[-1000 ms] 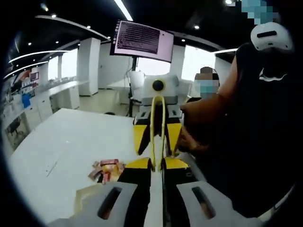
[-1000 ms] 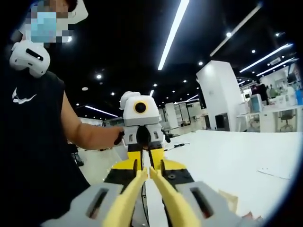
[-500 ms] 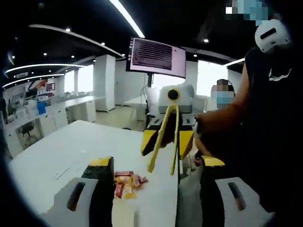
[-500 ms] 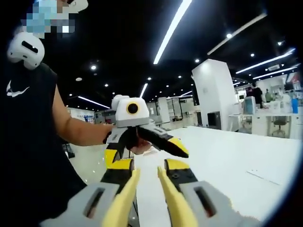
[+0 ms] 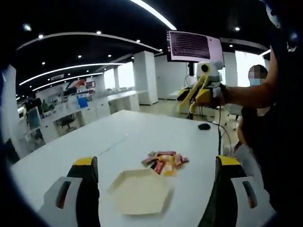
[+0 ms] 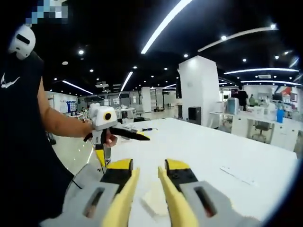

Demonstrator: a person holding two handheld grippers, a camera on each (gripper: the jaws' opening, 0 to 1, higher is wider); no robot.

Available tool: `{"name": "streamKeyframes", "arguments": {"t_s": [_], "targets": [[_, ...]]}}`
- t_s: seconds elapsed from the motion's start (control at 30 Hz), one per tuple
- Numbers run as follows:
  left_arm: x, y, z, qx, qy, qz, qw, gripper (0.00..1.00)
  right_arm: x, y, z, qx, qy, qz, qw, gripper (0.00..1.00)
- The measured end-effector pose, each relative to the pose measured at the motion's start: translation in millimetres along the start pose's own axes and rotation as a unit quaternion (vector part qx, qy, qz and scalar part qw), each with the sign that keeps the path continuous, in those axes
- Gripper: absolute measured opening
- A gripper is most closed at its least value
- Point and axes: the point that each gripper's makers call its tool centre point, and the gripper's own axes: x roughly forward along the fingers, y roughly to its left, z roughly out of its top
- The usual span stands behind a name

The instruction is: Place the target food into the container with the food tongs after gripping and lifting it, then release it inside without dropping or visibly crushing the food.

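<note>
The left gripper view shows my left gripper (image 5: 156, 165) wide open, its jaws framing a cream hexagonal container (image 5: 139, 191) and, just beyond it, a pile of wrapped snacks (image 5: 164, 161) on the white table (image 5: 118, 137). My right gripper (image 5: 196, 94) is far off at the upper right, held by a hand. In the right gripper view, my right gripper (image 6: 147, 166) is shut on the yellow food tongs (image 6: 124, 198), whose two arms stand slightly apart. A corner of the container (image 6: 150, 202) shows between them. The left gripper (image 6: 123, 145) hangs open at the left.
A person in a black sleeveless top (image 6: 23, 142) stands at the table's edge. A black cable and a small dark object (image 5: 204, 126) lie on the table's far side. A monitor (image 5: 191, 46) stands behind. Desks and chairs line the room's sides.
My left gripper let go of the tongs, opened wide and drew away from the right gripper. The tongs' arms spread apart. The container and snacks came into the left gripper view.
</note>
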Motion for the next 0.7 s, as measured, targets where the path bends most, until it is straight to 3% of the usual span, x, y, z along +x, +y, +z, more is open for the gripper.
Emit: {"name": "streamKeyframes", "arguments": {"t_s": [0.13,0.3,0.43,0.47,0.53,0.6,0.7], "targets": [[-12,-2.4,-44.9,-0.045,0.028,0.011,0.9985,1.00,-8,-7,-10.0,-0.009,0.013,-0.012,0.9998,0.26],[-21,-19.6,-69.1,-0.037,-0.005,-0.002,0.9993,1.00,-15,-18,-29.8,-0.004,0.048,-0.041,0.9980,0.27],[-24,-19.1,-89.7,-0.024,0.003,0.027,0.9993,1.00,-21,-27,-41.2,-0.007,0.058,-0.060,0.9965,0.27],[-27,-18.9,-109.0,0.017,0.022,0.043,0.9987,1.00,-24,-29,-44.7,-0.002,0.058,-0.063,0.9963,0.27],[-28,-26.1,-131.6,0.000,0.045,0.041,0.9982,1.00,-28,-33,-49.9,0.000,0.063,-0.075,0.9952,0.26],[-29,-27.6,-137.4,-0.001,0.042,0.041,0.9983,1.00,-31,-38,-55.3,0.000,0.068,-0.088,0.9938,0.26],[-33,-22.1,-145.1,-0.064,0.040,0.056,0.9956,0.99,-38,-42,-60.9,-0.010,0.070,-0.099,0.9926,0.26]]}}
